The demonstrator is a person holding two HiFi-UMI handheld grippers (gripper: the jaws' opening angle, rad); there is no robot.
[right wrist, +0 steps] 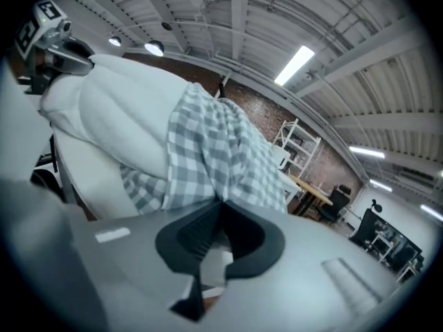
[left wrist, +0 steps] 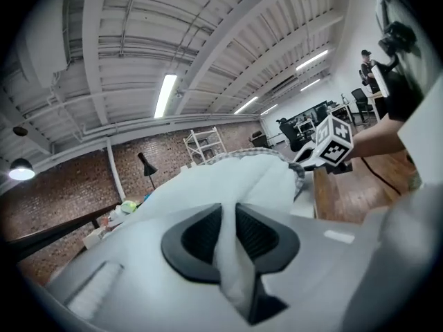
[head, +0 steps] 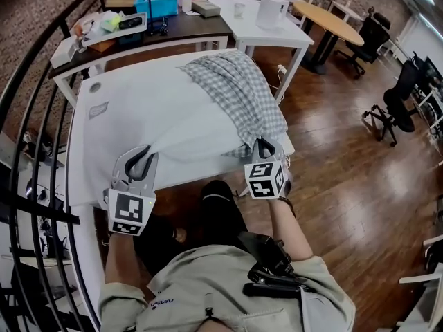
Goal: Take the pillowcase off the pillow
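A white pillow [head: 159, 123] lies across the white table [head: 82, 171]. The grey checked pillowcase [head: 235, 88] is bunched over its right end and hangs down at the near right corner. My left gripper [head: 142, 159] is at the pillow's near left corner, and in the left gripper view [left wrist: 228, 234] its jaws are shut on a fold of the white pillow cloth [left wrist: 228, 185]. My right gripper [head: 263, 146] is at the near right corner. In the right gripper view [right wrist: 220, 220] it is shut on the checked pillowcase [right wrist: 208, 151] edge, with the bare pillow [right wrist: 118, 116] to the left.
Behind the table stands a dark desk with a blue bin [head: 156, 2], then a white table [head: 263, 30] and a round wooden table [head: 329, 19]. Black office chairs [head: 394, 109] stand on the wood floor at right. A black railing [head: 34, 116] runs along the left.
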